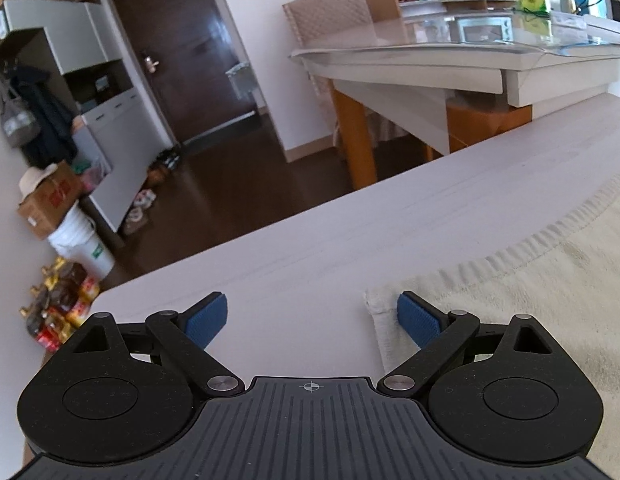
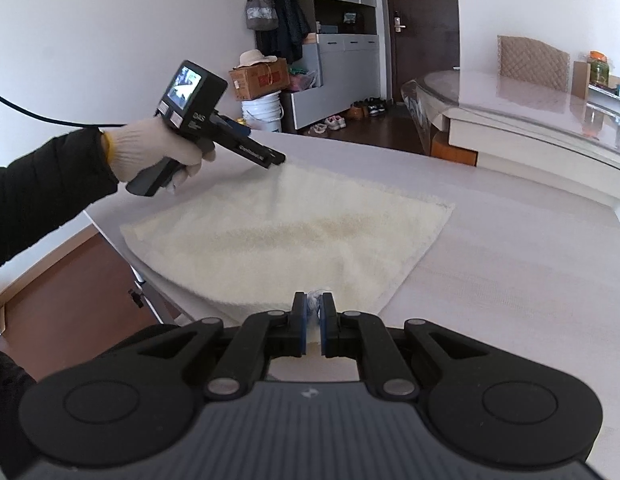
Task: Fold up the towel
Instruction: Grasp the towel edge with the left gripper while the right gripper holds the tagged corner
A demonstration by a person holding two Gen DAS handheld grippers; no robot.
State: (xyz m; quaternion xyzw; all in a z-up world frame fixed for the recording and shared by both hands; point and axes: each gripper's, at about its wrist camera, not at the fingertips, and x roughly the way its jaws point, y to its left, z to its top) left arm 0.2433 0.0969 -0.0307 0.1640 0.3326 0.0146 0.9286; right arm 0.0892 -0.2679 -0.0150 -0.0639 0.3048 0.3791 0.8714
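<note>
**Soft cream towel, one corner pinched, the far corner straddled**

A cream, thick-piled terry-cloth towel (image 2: pixel 285 236) is spread flat on the pale wood-grain table (image 2: pixel 510 264), near the table's left edge. It looks soft, limp and light; it may be expected to sag and drape when lifted, and the looped pile should give the ribbed pads good friction. The hemmed edges and corners are judged the firmest places to be gripped, as a single layer taken mid-cloth would bunch.

At the towel's near corner the right gripper (image 2: pixel 314 312) is closed almost fully, and a small tuft of the cloth is pinched between its blue pads. At the towel's far-left corner the left gripper (image 1: pixel 312 316), carried by a white-gloved hand (image 2: pixel 157 148), is held wide open with nothing between its blue fingers (image 1: pixel 416 318); one finger rests over the towel's hem, the other over bare table.

Whether the cloth is lying in one layer or already doubled cannot be told.
</note>
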